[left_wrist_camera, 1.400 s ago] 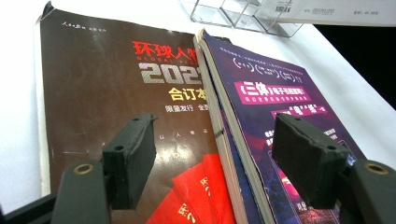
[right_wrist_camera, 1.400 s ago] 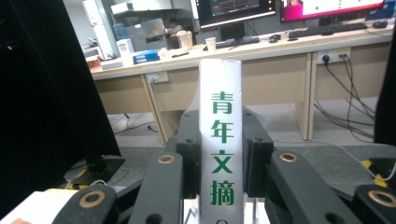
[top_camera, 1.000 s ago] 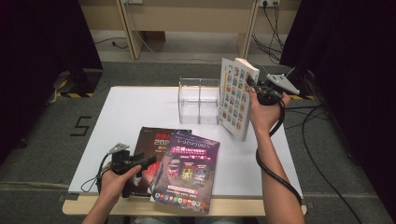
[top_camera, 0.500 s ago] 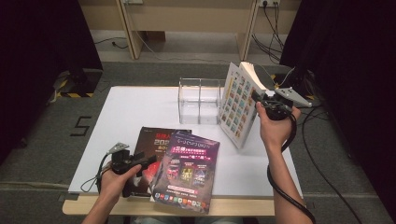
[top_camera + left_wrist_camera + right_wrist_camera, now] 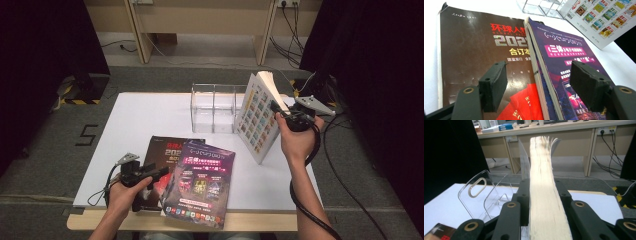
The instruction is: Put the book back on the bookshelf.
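Observation:
My right gripper (image 5: 281, 113) is shut on a white book (image 5: 256, 119) with small coloured pictures on its cover. It holds the book on edge, leaning, just right of a clear acrylic rack (image 5: 214, 107). In the right gripper view both pads press the book's pale page edge (image 5: 544, 195), and the rack (image 5: 484, 195) is to the left. My left gripper (image 5: 161, 173) stands open low over two books lying flat: a dark brown one (image 5: 167, 150) and a purple one (image 5: 200, 186) overlapping it. In the left gripper view, the open jaws straddle the seam between the brown cover (image 5: 474, 50) and the purple cover (image 5: 566, 55).
The white table (image 5: 145, 115) ends close to the right hand. Behind it stand wooden desk legs (image 5: 264, 35) with cables on the floor. Dark curtains (image 5: 45, 45) hang on both sides. A "5" mark (image 5: 88, 135) is on the floor at the left.
The right hand has moved right and slightly nearer with the white book, which now leans more. The left gripper and the two flat books have not moved.

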The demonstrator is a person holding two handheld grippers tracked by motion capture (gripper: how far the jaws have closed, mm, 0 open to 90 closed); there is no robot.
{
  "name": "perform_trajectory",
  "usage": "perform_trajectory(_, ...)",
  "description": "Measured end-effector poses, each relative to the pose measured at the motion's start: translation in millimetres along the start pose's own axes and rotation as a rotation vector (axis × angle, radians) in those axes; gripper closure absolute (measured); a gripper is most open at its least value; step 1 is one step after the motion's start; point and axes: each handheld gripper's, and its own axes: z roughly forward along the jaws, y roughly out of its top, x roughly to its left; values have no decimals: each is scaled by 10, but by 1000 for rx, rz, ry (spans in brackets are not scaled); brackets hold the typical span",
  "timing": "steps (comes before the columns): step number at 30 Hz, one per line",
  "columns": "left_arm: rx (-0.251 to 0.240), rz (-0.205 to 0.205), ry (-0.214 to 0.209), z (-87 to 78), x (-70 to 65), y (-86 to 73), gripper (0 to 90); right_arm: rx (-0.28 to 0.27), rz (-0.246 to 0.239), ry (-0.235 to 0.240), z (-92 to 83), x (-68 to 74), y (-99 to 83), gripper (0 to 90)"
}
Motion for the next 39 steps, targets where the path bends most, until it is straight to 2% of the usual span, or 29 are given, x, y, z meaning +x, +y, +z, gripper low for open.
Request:
perform_trajectory(2,0,-1,-1,0,-2,1,296,8,-16,-9,-7,10,3,716)
perform_trajectory(9,1,1,-3,7,-7,0,296,60,-11,0,21,-37,99,666)
perform_trajectory(18,4,-3,-2,13,9,-6,296,181,-3,12,213,-121,300,642)
perform_trajectory(20,4,-4,-1,12,10,-5,296,225,9,22,263,-137,328,635)
perform_trajectory(24,5,-3,-3,14,11,-4,296,266,-1,17,329,-146,360,645)
perform_trajectory(28,7,-2,-3,18,12,-6,296,305,-6,18,369,-149,388,705)
perform_trajectory(32,11,-3,-6,26,8,-11,296,322,0,18,380,-133,412,739)
perform_trajectory(39,8,-2,-6,24,13,-7,297,301,-11,12,381,-36,425,742)
